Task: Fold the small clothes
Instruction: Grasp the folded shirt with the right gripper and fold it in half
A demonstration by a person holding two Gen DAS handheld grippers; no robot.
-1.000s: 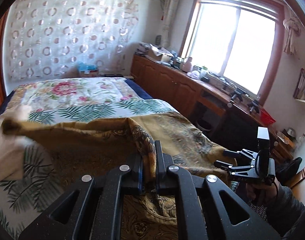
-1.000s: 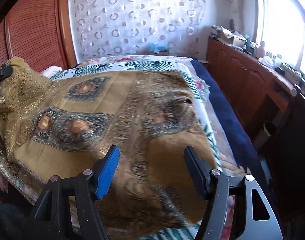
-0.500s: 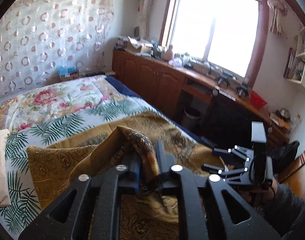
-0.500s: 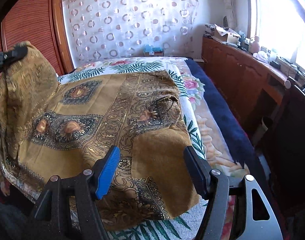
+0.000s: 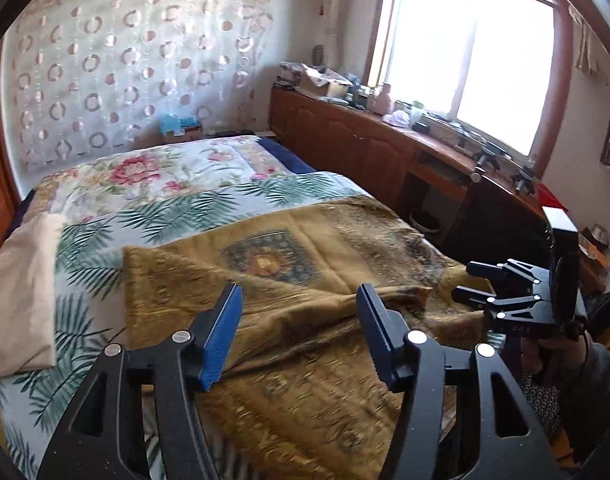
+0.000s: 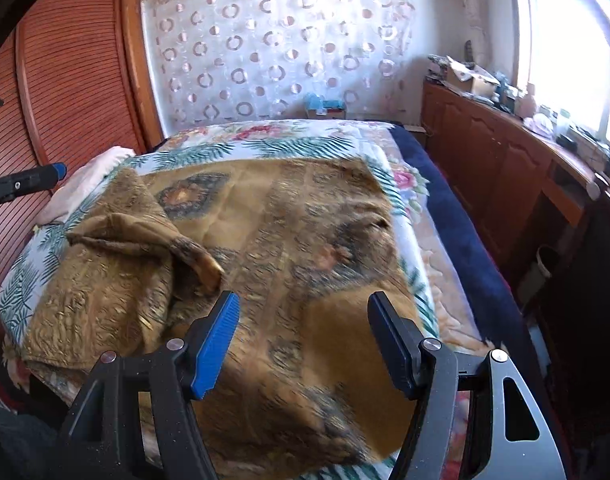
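Released since the earlier frame, the cloth [image 5: 289, 280] lies rumpled on the bed [image 5: 157, 184] (both claws spread, empty); the left claw [image 5: 299, 336] should flatten that flap before regripping.

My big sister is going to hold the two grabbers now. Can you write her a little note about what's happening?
Left gripper: open, holding nothing, above the mustard-gold patterned cloth garment.
Right gripper: open, holding nothing, above the same garment's near edge.
The garment lies spread on the bed with the floral and palm-leaf bedspread. Its left side is flopped over in a rumpled flap, not a flat fold. A pale pink folded cloth lies at the bed's left edge.
Done: one loose side fold.
Left: smooth that flap, fold the right side in, then fold it smaller.
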